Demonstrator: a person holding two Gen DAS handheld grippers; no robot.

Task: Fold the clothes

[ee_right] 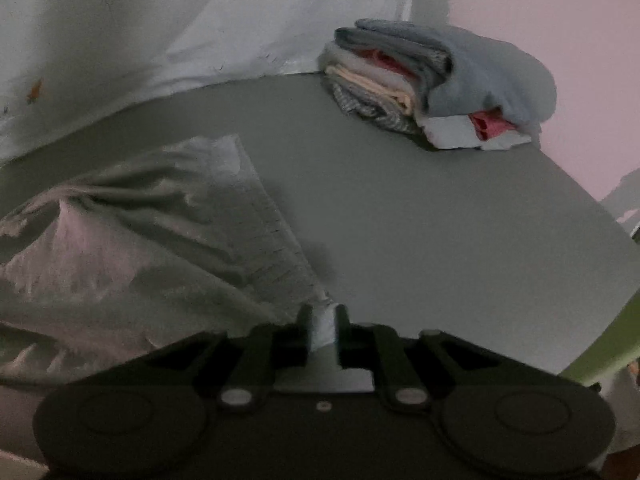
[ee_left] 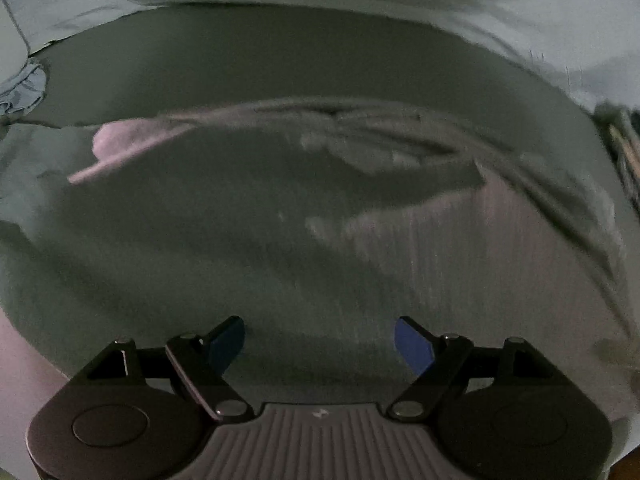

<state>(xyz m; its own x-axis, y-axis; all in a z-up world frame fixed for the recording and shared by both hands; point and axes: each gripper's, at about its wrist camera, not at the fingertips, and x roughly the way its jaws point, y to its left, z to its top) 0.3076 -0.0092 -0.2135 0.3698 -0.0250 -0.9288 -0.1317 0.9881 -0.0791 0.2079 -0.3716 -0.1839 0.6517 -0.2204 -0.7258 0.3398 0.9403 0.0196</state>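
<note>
A: Garment (ee_right: pixel 132 232): pale grey-pink fabric, ribbed band along one edge, creased and part-folded. Lies on the grey-green table (ee_right: pixel 420 220), left half in the right wrist view. Image blurred, so weave detail can't be read.

B: Right gripper (ee_right: pixel 323 320) status?

A: Fingers narrow, pinching a corner of the garment's ribbed edge; a strip of pale cloth shows between the pads.

B: Left gripper (ee_left: pixel 319 340)?

A: Fingers set wide, blue pads (ee_left: pixel 414 346) visible, nothing between them. It hangs above the same garment (ee_left: pixel 460 248), which fills the lower and right part of that view. A folded ridge of cloth runs across mid-frame.

B: Other items?

A: Stack of folded clothes (ee_right: pixel 436 84) at the table's far edge, well apart from the garment: grey-blue piece on top, cream, red and striped layers under it. White sheet w/ small orange marks (ee_right: pixel 120 40) behind the table.
</note>
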